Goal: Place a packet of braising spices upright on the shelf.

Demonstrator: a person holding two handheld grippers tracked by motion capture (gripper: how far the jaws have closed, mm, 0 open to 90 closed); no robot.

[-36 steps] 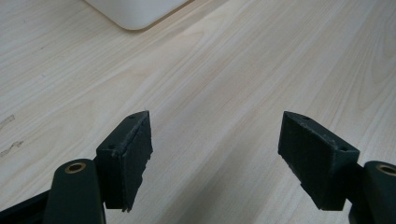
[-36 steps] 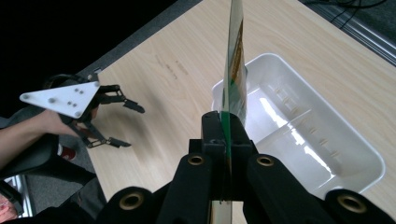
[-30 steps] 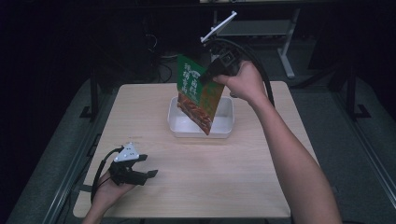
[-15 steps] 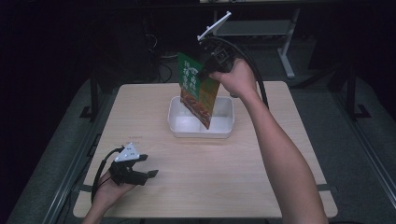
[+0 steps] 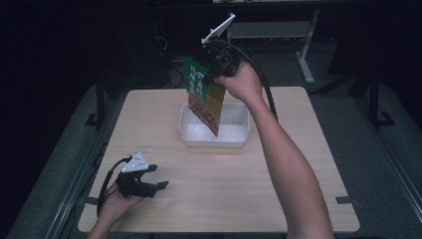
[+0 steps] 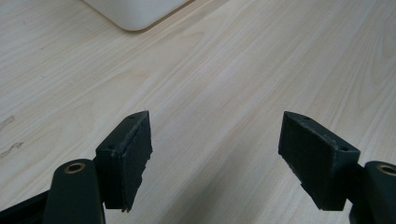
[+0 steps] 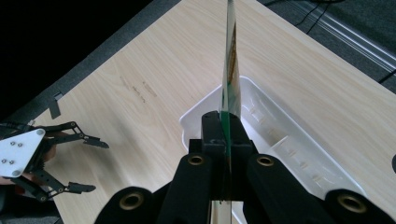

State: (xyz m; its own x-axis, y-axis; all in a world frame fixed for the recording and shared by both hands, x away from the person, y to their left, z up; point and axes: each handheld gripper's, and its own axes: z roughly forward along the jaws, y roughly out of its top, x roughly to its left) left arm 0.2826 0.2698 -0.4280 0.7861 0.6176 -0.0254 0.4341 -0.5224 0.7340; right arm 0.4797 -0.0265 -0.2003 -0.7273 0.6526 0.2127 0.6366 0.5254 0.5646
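The left gripper (image 5: 149, 180) rests low on the near left part of the table (image 5: 298, 199) with its jaws spread wide and nothing between them; in the left gripper view only bare wood lies ahead of them, and one corner of the white tray (image 6: 135, 11) shows far in front. It looks parked there to stay out of the way while the other hand works.

The right gripper (image 5: 215, 63) is raised over the far middle of the table, and its jaws are clamped flat on the upper edge of a green packet (image 5: 204, 97). The packet hangs below the jaws with its lower corner dipping toward the inside of the tray (image 5: 239, 142), which sits directly beneath the gripper. Pinching the top edge lets the packet hang straight and slim, which probably suits lowering it into the tray; the right gripper view shows the packet (image 7: 230, 70) edge-on, running away from the jaws over the tray's open inside.

Counted: two grippers, one packet, one tray, one table.
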